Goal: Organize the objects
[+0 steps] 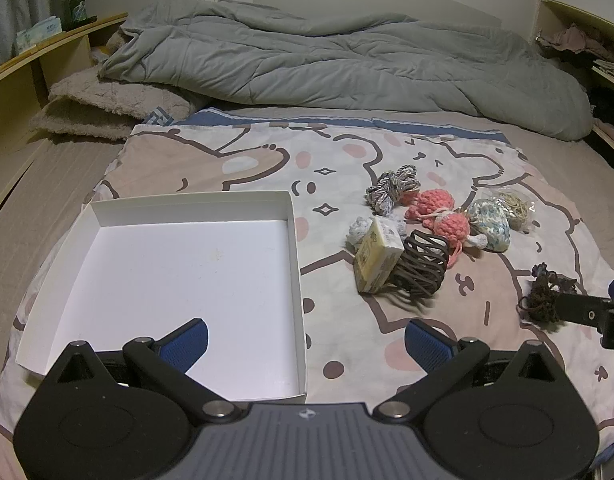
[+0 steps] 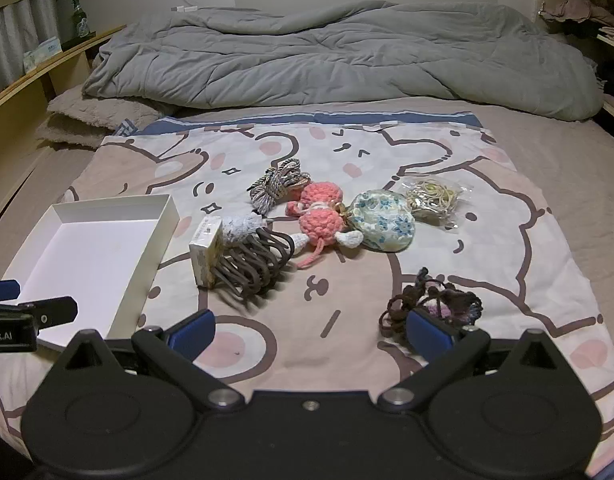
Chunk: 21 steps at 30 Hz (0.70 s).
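Observation:
A shallow white box [image 1: 295, 248] [image 2: 147, 252] lies empty on a cartoon-print sheet. Right of it lie a small yellow packet [image 1: 377, 256] [image 2: 207, 252], a brown coiled hair claw [image 1: 421, 268] [image 2: 255, 268], a pink crochet toy [image 1: 439, 216] [image 2: 321, 212], a grey cord bundle [image 1: 393, 188] [image 2: 277, 184], a floral pouch [image 1: 489, 224] [image 2: 385, 220], a bag of rubber bands [image 1: 515, 204] [image 2: 433, 196] and a dark brown yarn tangle [image 1: 547, 296] [image 2: 439, 300]. My left gripper [image 1: 307, 344] is open and empty over the box's near right corner. My right gripper [image 2: 311, 332] is open and empty, its right finger just in front of the yarn tangle.
A crumpled grey duvet [image 1: 327, 56] [image 2: 339, 52] fills the far half of the bed. A folded beige blanket [image 1: 103, 104] lies at the far left. Wooden shelves [image 1: 31, 64] with a green bottle [image 1: 77, 2] run along the left; a cluttered shelf [image 1: 579, 40] stands right.

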Each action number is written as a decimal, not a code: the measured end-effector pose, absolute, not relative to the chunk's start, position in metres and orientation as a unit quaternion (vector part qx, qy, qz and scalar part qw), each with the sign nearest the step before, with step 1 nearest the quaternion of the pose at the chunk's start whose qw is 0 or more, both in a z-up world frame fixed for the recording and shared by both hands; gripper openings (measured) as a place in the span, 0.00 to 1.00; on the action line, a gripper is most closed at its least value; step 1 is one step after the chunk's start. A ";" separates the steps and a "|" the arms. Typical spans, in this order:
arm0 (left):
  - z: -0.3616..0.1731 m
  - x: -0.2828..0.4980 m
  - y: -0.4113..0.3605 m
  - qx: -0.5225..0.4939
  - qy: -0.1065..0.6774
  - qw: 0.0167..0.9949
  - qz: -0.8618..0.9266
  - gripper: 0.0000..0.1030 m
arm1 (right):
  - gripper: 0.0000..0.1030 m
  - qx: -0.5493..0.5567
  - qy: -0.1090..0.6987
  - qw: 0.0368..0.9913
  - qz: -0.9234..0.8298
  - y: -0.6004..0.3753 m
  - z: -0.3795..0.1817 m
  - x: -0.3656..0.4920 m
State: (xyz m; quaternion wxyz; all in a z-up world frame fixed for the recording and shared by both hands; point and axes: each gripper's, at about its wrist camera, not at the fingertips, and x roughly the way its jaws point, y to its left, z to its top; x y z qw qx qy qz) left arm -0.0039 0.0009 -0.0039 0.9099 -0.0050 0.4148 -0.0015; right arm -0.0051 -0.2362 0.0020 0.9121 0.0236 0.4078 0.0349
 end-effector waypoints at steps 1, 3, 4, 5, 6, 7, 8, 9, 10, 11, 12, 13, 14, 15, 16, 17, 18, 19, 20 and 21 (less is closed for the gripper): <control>-0.004 -0.004 0.001 -0.005 0.415 0.910 -0.001 1.00 | 1.00 0.024 0.408 0.912 0.035 -0.236 0.002 -0.005; -0.005 -0.004 0.003 -0.006 0.416 0.909 -0.001 1.00 | 1.00 0.024 0.408 0.912 0.035 -0.236 0.002 -0.005; -0.005 -0.004 0.003 -0.006 0.416 0.909 -0.002 1.00 | 1.00 0.023 0.408 0.912 0.035 -0.236 0.002 -0.005; -0.005 -0.004 0.003 -0.006 0.416 0.909 -0.002 1.00 | 1.00 0.024 0.408 0.912 0.035 -0.236 0.002 -0.005; -0.005 -0.004 0.003 -0.006 0.416 0.909 -0.002 1.00 | 1.00 0.023 0.408 0.912 0.035 -0.236 0.002 -0.005; -0.005 -0.004 0.004 -0.006 0.417 0.909 -0.003 1.00 | 1.00 0.023 0.408 0.912 0.035 -0.236 0.002 -0.005; -0.005 -0.004 0.004 -0.006 0.418 0.909 -0.003 1.00 | 1.00 0.023 0.408 0.912 0.035 -0.236 0.002 -0.005; -0.005 -0.004 0.004 -0.007 0.419 0.908 -0.002 1.00 | 1.00 0.023 0.408 0.912 0.035 -0.236 0.002 -0.005; -0.005 -0.004 0.005 -0.007 0.419 0.908 -0.002 1.00 | 1.00 0.023 0.408 0.912 0.035 -0.236 0.002 -0.005; -0.005 -0.004 0.005 -0.007 0.420 0.908 -0.003 1.00 | 1.00 0.024 0.408 0.912 0.035 -0.236 0.002 -0.005; -0.003 -0.003 0.005 -0.007 0.421 0.907 -0.003 1.00 | 1.00 0.024 0.408 0.912 0.035 -0.236 0.002 -0.005; -0.003 -0.003 0.005 -0.007 0.421 0.907 -0.004 1.00 | 1.00 0.024 0.408 0.912 0.035 -0.236 0.002 -0.005; -0.003 -0.002 0.004 -0.006 0.422 0.907 -0.004 1.00 | 1.00 0.024 0.408 0.912 0.035 -0.235 0.001 -0.005; -0.003 -0.002 0.004 -0.006 0.422 0.907 -0.004 1.00 | 1.00 0.024 0.408 0.912 0.035 -0.236 0.002 -0.005; -0.003 -0.002 0.004 -0.006 0.422 0.906 -0.004 1.00 | 1.00 0.024 0.408 0.912 0.035 -0.235 0.001 -0.005; -0.003 -0.002 0.004 -0.006 0.423 0.906 -0.004 1.00 | 1.00 0.024 0.408 0.912 0.035 -0.236 0.001 -0.005; -0.002 -0.002 0.004 -0.006 0.423 0.906 -0.004 1.00 | 1.00 0.023 0.408 0.912 0.035 -0.236 0.002 -0.006; -0.002 -0.002 0.004 -0.006 0.424 0.906 -0.004 1.00 | 1.00 0.023 0.408 0.912 0.035 -0.236 0.002 -0.006; -0.002 -0.002 0.004 -0.007 0.424 0.906 -0.004 1.00 | 1.00 0.023 0.408 0.912 0.035 -0.236 0.002 -0.006; -0.002 -0.002 0.004 -0.007 0.424 0.905 -0.005 1.00 | 1.00 0.024 0.408 0.912 0.035 -0.237 0.003 -0.006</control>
